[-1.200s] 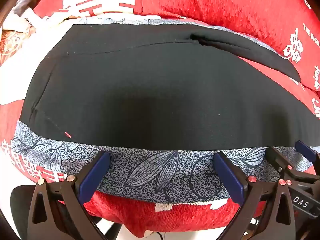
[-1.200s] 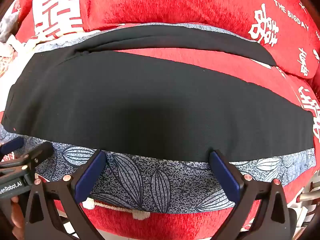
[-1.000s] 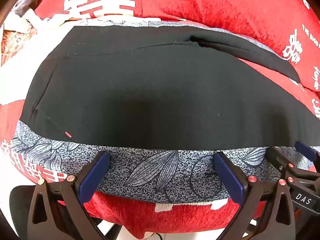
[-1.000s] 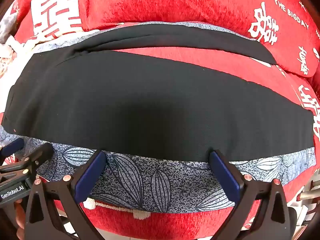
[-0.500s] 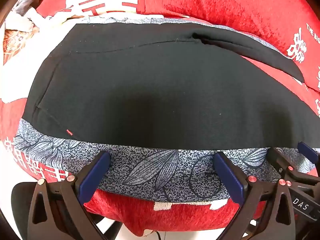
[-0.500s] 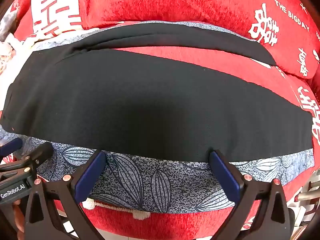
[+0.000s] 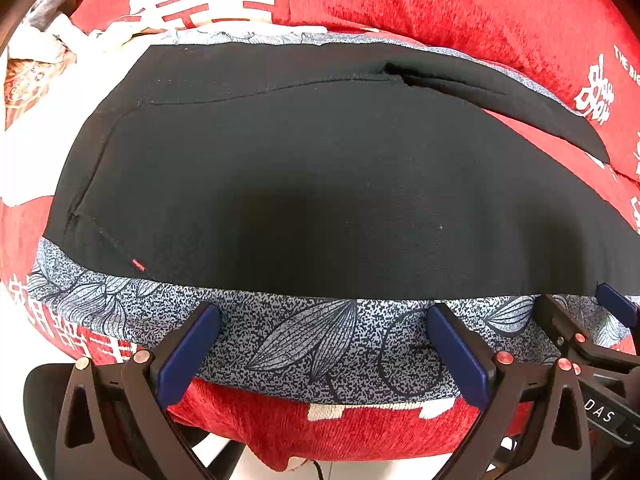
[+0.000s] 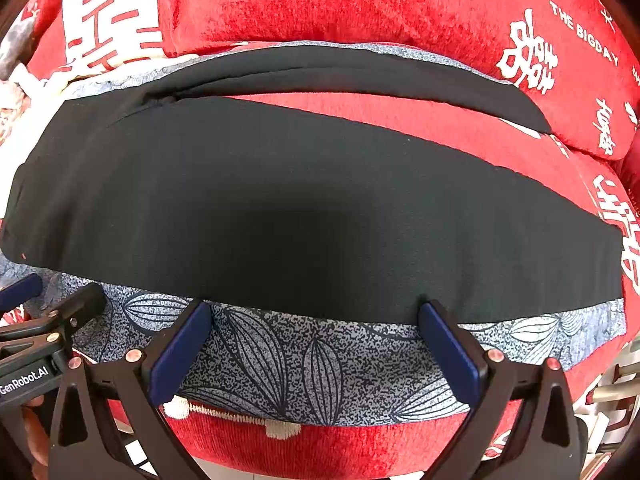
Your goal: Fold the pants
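A red plush sofa printed with white double-happiness characters and the words "THE BIGDAY" fills the background ahead of both claws, its back cushions rising beyond the work area and its seat edge dropping away just under the fingertips. Over the seat lies a grey-blue leaf-print cloth, its near strip showing directly between and just ahead of each claw's fingers. Spread flat on that cloth are the black pants, lying crosswise in front of both claws: the waist end sits ahead and to the left of the left gripper, where a pocket seam and a tiny red tag show, while the two legs run off to the right and part, with red sofa visible in the wedge between them ahead of the right gripper. The near leg's hem edge lies just beyond both claws' fingertips, apart from the left one's and about at the tips of the right one's. Both claws are spread wide with nothing between their blue pads, side by side, each showing at the edge of the other's view. A fingertip of the person's hand peeks out beneath the left tool, at the right view's lower left.
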A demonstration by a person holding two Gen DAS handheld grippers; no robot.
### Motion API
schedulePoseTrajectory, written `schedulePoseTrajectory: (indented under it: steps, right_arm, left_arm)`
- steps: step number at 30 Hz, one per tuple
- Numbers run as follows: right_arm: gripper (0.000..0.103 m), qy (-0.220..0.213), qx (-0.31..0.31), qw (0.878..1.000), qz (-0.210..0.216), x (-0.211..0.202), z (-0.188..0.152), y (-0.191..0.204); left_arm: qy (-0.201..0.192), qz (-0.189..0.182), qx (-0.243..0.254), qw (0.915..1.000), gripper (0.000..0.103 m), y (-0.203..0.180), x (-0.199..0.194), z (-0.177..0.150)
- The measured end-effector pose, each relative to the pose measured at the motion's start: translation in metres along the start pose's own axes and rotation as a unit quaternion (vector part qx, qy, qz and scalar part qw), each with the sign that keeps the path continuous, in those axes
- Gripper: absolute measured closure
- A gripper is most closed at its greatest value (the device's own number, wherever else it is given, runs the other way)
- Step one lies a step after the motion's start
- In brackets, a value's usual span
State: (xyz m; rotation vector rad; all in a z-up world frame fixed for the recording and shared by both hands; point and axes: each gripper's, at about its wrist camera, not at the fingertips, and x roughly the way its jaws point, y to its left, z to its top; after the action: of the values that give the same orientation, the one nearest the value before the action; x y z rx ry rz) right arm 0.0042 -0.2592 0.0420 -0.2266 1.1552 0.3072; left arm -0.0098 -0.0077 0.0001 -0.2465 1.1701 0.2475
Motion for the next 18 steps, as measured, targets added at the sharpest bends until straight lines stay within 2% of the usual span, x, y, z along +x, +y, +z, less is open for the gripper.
schedulePoseTrajectory:
  steps: [6,12,18]
  right_arm:
    - [0.000,0.031,-0.001,0.999,0.007,-0.006,0.011,0.002]
    - [0.000,0.008,-0.028,1.000,0.005,-0.026,0.023,0.015]
    - [0.000,0.010,-0.039,0.999,0.014,-0.033,0.035,0.027]
  left_arm:
    - [0.007,0.018,0.015,0.9997,0.000,-0.003,-0.010,0.009]
    - [-0.012,0.018,0.009,0.9997,0.000,0.006,-0.029,0.015]
    - [-0.014,0.026,-0.002,0.9996,0.000,0.016,-0.039,0.021]
